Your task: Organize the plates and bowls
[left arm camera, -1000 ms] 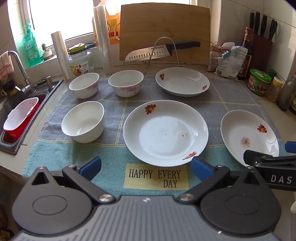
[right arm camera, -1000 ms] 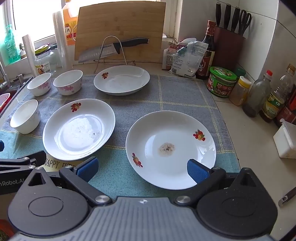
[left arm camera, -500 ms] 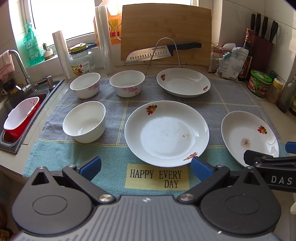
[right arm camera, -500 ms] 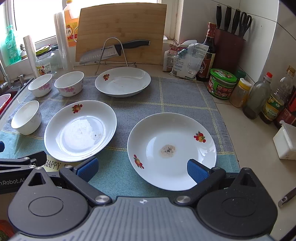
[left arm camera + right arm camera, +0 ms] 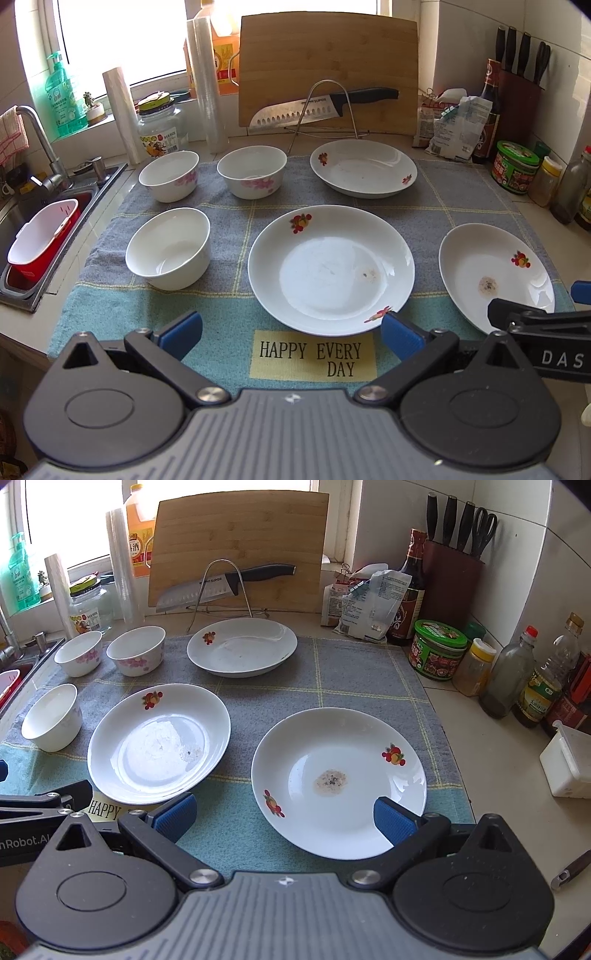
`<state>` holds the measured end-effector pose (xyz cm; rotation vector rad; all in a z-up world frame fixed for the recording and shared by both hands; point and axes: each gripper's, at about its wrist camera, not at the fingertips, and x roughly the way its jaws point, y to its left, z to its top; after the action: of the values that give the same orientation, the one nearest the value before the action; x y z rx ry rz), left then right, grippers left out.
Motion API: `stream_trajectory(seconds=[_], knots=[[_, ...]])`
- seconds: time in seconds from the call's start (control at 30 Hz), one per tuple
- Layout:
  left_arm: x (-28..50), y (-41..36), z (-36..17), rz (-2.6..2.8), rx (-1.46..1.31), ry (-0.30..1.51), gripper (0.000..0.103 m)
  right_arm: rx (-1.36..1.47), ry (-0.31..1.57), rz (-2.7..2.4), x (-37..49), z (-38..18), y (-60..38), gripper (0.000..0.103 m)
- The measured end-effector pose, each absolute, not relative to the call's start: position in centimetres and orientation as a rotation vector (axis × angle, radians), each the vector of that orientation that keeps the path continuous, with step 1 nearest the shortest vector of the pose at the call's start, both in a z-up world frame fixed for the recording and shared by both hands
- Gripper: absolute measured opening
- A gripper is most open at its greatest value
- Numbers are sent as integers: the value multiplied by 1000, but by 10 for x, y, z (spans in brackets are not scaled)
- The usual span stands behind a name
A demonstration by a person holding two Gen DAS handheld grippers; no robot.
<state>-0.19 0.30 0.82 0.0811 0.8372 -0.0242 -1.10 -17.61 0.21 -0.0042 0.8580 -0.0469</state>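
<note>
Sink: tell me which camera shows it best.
The left wrist view. There the sink shows its basin, tap and a red-and-white tub inside. The right wrist view catches only a sliver of it at the left edge.

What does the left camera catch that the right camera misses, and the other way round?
Only the left view shows the red tub in the sink, the tap and the full "HAPPY EVERY DAY" label. Only the right view shows the oil bottles, the white box and the scissors in the knife block. Both show three plates, three bowls, the cutting board, the knife and both hand-held grippers, open and holding nothing.
</note>
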Motion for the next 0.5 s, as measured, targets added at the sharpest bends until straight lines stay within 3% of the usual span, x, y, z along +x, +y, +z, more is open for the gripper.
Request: stream_trajectory(seconds=[0.5], knots=[[-2, 3, 11, -21, 88, 831, 102, -9, 852, -48, -12, 4, -176, 103]])
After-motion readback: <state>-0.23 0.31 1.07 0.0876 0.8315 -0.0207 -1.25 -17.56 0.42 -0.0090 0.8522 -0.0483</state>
